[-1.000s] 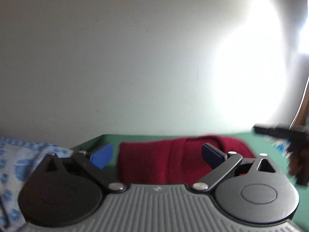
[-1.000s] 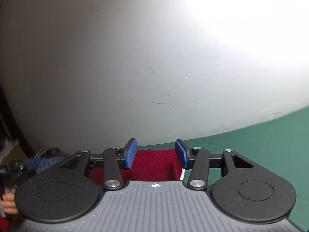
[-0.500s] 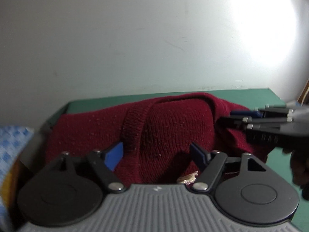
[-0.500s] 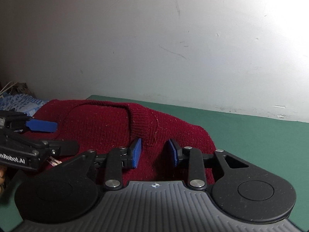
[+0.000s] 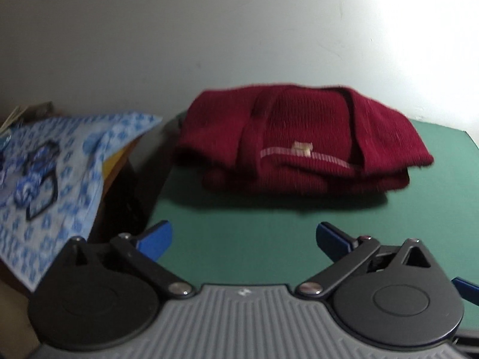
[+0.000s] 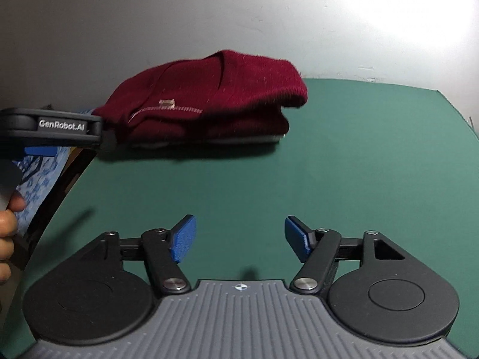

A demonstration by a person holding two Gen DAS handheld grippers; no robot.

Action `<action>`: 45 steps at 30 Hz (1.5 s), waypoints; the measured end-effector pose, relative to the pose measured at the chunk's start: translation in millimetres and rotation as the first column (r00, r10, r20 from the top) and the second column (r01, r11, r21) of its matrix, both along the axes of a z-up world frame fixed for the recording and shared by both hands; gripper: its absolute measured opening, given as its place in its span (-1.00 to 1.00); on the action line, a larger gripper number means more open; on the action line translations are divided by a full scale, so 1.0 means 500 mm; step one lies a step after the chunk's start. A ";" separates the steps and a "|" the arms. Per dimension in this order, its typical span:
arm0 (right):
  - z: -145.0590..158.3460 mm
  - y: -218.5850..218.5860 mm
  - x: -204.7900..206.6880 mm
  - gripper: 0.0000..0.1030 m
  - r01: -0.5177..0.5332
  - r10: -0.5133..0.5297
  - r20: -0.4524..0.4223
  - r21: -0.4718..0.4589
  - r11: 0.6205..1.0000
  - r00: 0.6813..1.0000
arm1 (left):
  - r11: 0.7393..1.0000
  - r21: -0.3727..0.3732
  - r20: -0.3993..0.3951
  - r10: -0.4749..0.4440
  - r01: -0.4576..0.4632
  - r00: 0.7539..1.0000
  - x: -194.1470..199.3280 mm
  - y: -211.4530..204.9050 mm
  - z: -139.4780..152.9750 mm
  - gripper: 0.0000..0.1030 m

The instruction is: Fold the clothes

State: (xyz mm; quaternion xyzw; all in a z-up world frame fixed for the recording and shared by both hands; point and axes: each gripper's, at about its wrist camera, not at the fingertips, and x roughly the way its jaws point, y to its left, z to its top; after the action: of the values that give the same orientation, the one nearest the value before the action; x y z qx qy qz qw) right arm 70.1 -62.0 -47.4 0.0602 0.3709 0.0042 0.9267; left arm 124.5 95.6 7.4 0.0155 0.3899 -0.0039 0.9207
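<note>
A dark red knitted sweater (image 5: 302, 143) lies folded in a thick bundle at the far side of the green table (image 5: 239, 239), against the wall. It also shows in the right wrist view (image 6: 215, 95), with a small label facing up. My left gripper (image 5: 244, 239) is open and empty, well short of the sweater. My right gripper (image 6: 239, 239) is open and empty over bare green table. The left gripper's body (image 6: 51, 128) shows at the left edge of the right wrist view, beside the sweater's left end.
A blue-and-white patterned cloth (image 5: 54, 173) lies on a lower surface left of the table, with a dark gap (image 5: 128, 191) between them. A white wall (image 5: 209, 30) stands right behind the table. The table's right edge (image 6: 461, 119) shows.
Both grippers have let go of the sweater, opened wider and drawn back toward me. The sweater now rests folded on the table, farther off.
</note>
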 end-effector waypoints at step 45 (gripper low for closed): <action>0.208 0.037 -0.150 0.67 0.237 -0.235 0.052 -0.028 0.971 0.971 | 0.994 0.028 0.046 -0.103 0.102 0.994 -0.175 0.004 0.119 0.99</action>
State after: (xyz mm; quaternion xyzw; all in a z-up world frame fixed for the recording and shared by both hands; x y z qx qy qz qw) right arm -4.9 -43.4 56.6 0.0879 0.3389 -0.1109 0.9301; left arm 36.9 97.8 67.1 0.0476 0.3666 -0.0458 0.9280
